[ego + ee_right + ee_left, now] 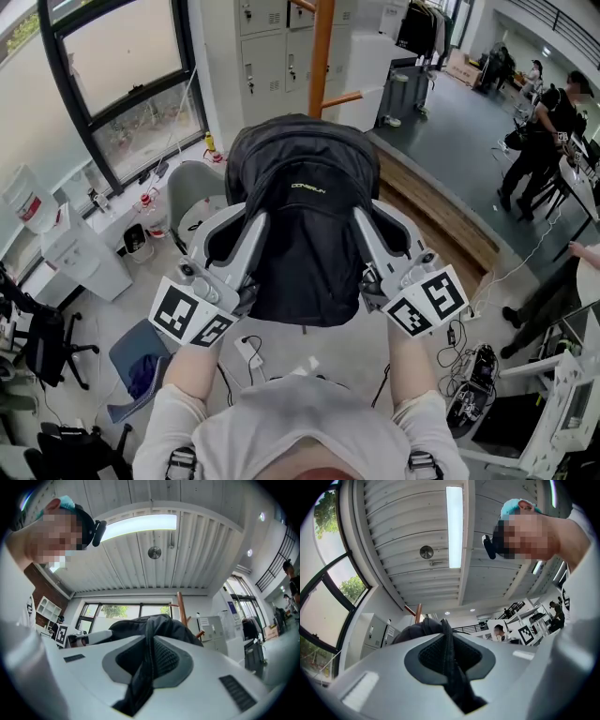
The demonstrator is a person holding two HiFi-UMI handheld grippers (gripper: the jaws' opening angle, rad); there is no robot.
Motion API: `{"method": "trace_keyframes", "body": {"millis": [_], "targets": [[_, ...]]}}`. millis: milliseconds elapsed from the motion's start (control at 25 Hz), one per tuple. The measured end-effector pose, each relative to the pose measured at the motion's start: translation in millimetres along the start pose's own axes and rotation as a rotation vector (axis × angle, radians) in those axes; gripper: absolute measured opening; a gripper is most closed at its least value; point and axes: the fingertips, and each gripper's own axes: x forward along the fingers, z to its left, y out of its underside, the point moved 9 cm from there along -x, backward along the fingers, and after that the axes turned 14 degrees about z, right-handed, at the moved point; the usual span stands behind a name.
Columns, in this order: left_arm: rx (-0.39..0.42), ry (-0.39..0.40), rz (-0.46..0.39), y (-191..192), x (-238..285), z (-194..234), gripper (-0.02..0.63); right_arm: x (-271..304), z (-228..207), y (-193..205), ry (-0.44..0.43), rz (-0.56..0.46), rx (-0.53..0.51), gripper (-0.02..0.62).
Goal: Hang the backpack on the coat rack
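One black backpack (300, 216), rounded at the top, with small yellow-green lettering on its front, hangs in the air in front of the person. It is held between two grippers. The left gripper (251, 234) and the right gripper (367, 234) each have their jaws closed narrowly on a dark padded edge of it. One wooden coat rack (321, 56) rises just behind the backpack, with a peg pointing right. Grey lockers (267, 56) stand beyond, a grey chair (192, 192) is to the left, and several people (548, 122) are far to the right.
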Motion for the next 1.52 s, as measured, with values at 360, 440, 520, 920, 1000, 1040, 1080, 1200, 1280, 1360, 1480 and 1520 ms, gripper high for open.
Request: {"method": "trace_keyframes", "body": {"millis": [360, 440, 520, 920, 1000, 1040, 1080, 1200, 1280, 1360, 1480, 1520], "targets": [[-0.055, -0.002, 0.078, 40, 9, -9, 0.054, -6, -12, 41, 0.026, 0.086, 0.057, 0.054], [-0.06, -0.01, 0.093, 48, 6, -10, 0.054, -7, -11, 50, 0.024, 0.103, 0.071, 0.054], [-0.062, -0.016, 0.105, 56, 3, -10, 0.054, -7, -9, 59, 0.021, 0.116, 0.083, 0.054], [-0.106, -0.031, 0.157, 78, -2, -10, 0.054, -9, -9, 85, 0.035, 0.161, 0.141, 0.054], [-0.118, -0.034, 0.169, 83, -4, -10, 0.054, -9, -6, 88, 0.038, 0.173, 0.153, 0.054], [-0.124, -0.036, 0.176, 87, -5, -9, 0.054, -9, -6, 91, 0.04, 0.179, 0.158, 0.054], [-0.129, -0.037, 0.183, 90, -5, -9, 0.054, -8, -5, 94, 0.041, 0.187, 0.161, 0.054], [-0.147, -0.038, 0.21, 101, -4, -8, 0.054, -8, -7, 106, 0.05, 0.208, 0.18, 0.054], [-0.16, -0.037, 0.225, 107, -4, -9, 0.054, -9, -8, 114, 0.064, 0.218, 0.191, 0.054], [-0.166, -0.041, 0.237, 112, -4, -10, 0.054, -10, -8, 119, 0.071, 0.228, 0.194, 0.054], [-0.171, -0.057, 0.258, 121, -5, -8, 0.054, -8, -8, 125, 0.086, 0.25, 0.187, 0.054], [-0.175, -0.063, 0.267, 124, -5, -7, 0.054, -7, -8, 128, 0.088, 0.26, 0.184, 0.054]]}}
